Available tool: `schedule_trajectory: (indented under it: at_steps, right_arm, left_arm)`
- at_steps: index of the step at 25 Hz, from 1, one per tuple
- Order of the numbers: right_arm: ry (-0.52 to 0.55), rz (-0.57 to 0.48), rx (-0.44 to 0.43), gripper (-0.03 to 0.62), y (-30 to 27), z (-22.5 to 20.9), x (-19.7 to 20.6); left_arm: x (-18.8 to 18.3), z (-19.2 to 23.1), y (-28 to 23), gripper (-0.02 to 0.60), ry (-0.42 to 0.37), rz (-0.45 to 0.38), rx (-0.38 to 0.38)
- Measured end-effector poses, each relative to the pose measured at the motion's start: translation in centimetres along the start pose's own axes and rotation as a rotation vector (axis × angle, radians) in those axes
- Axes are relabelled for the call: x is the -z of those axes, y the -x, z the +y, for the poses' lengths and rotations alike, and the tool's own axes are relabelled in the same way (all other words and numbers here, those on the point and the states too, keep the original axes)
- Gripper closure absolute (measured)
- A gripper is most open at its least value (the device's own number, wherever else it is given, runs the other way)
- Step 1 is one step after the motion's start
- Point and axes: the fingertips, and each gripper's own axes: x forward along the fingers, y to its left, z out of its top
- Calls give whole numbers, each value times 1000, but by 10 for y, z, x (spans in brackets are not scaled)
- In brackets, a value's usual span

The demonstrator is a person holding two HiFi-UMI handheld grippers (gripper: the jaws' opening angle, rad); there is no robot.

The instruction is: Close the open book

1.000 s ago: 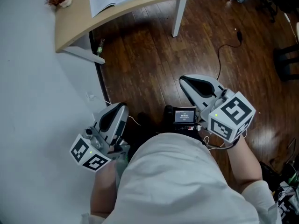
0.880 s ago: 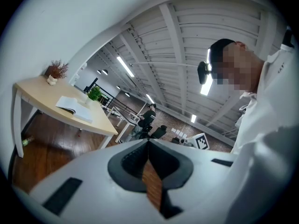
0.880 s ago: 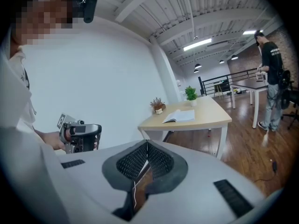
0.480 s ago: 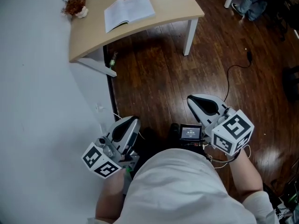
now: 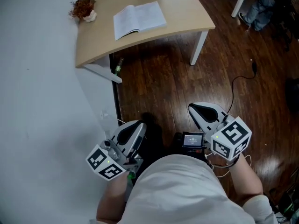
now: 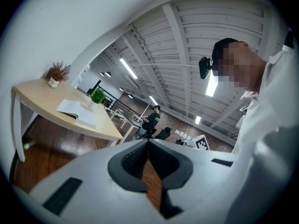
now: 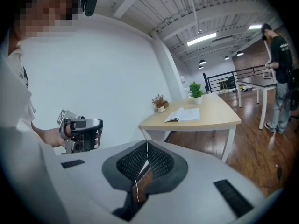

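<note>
Both hands are low and close to the torso, forearms bent. The left gripper [image 5: 138, 124], white-shelled with a marker cube at its rear, points roughly level toward the table. The right gripper [image 5: 193, 107] tips a little down over the dark wooden plank floor [image 5: 159, 78]. In each gripper view the ribbed black pads meet at the tips: left gripper [image 6: 148, 141] jaws together and empty, right gripper [image 7: 147, 143] likewise. The open white-paged book [image 5: 139, 19] lies flat, pages up, on the pale wooden table with a curved front edge and white legs [image 5: 100, 45], well apart from both grippers. Its spread runs across the head view, right end slightly higher, with the spine fold crossing that at mid-width. The pages arch gently either side.
</note>
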Motion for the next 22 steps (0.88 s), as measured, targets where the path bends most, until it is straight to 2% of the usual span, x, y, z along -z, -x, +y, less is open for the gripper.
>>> schedule_trajectory:
  at_steps: [9, 17, 22]
  right_arm:
    - [46, -9, 24, 591, -89, -2, -45]
    - [75, 17, 73, 591, -168, 2, -79]
    - [129, 25, 108, 591, -199, -7, -107]
  left_arm:
    - [-56, 91, -11, 583, 7, -10, 61]
    - [-94, 168, -6, 583, 32, 54, 110]
    - [-126, 196, -19, 583, 22, 74, 145]
